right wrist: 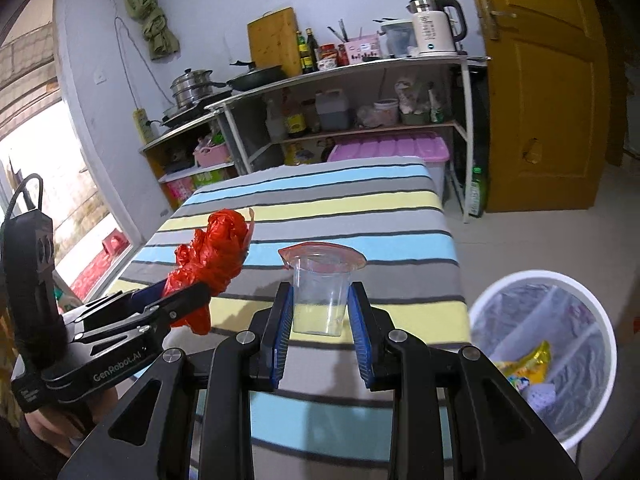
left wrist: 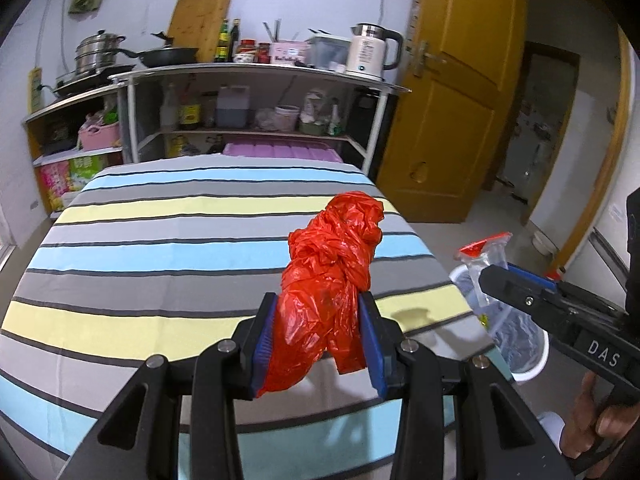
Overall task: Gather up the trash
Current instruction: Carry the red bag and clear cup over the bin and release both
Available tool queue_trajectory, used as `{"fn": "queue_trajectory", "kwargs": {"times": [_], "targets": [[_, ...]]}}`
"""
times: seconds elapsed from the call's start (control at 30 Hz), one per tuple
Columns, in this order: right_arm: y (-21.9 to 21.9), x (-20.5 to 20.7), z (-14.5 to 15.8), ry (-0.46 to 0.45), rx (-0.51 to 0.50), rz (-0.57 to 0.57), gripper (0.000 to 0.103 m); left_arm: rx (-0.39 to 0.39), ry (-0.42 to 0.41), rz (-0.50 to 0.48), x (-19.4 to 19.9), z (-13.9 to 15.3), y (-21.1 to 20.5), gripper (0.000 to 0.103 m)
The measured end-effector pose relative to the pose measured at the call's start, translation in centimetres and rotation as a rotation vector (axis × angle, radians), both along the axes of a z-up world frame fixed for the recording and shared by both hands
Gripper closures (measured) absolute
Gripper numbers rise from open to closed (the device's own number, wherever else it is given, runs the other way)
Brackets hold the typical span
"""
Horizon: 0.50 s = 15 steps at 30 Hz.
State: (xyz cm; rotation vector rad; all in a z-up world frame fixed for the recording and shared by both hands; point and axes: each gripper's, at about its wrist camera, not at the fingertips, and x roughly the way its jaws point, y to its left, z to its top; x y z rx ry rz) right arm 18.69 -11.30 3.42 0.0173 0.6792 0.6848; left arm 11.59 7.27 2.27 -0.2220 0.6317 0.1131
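Observation:
A crumpled red plastic bag (left wrist: 332, 264) is clamped between the blue pads of my left gripper (left wrist: 318, 316), above the striped table (left wrist: 160, 240). In the right wrist view the same red bag (right wrist: 214, 256) and left gripper (right wrist: 172, 300) show at the left. My right gripper (right wrist: 320, 312) is shut on a clear plastic cup (right wrist: 320, 292) with a peeled red-edged lid (right wrist: 320, 254). The left wrist view shows that cup (left wrist: 486, 264) held by the right gripper (left wrist: 496, 276) over the bin. A white trash bin (right wrist: 548, 356) with a clear liner stands on the floor to the right of the table.
Shelves (left wrist: 256, 76) with pots, bottles and a kettle (left wrist: 374, 50) stand behind the table. A yellow door (left wrist: 460, 92) is open at the right. The bin holds a yellow wrapper (right wrist: 528, 364). A person's hand (left wrist: 592, 420) grips the right tool.

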Motion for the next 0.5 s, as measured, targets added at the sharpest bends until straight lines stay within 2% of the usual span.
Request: {"fn": "queue_trajectory", "kwargs": {"times": [0.5], "targets": [[-7.0,-0.9,0.3,-0.014,0.036,-0.12,0.074,0.005,-0.011,-0.129,1.7,0.8,-6.1,0.061]]}}
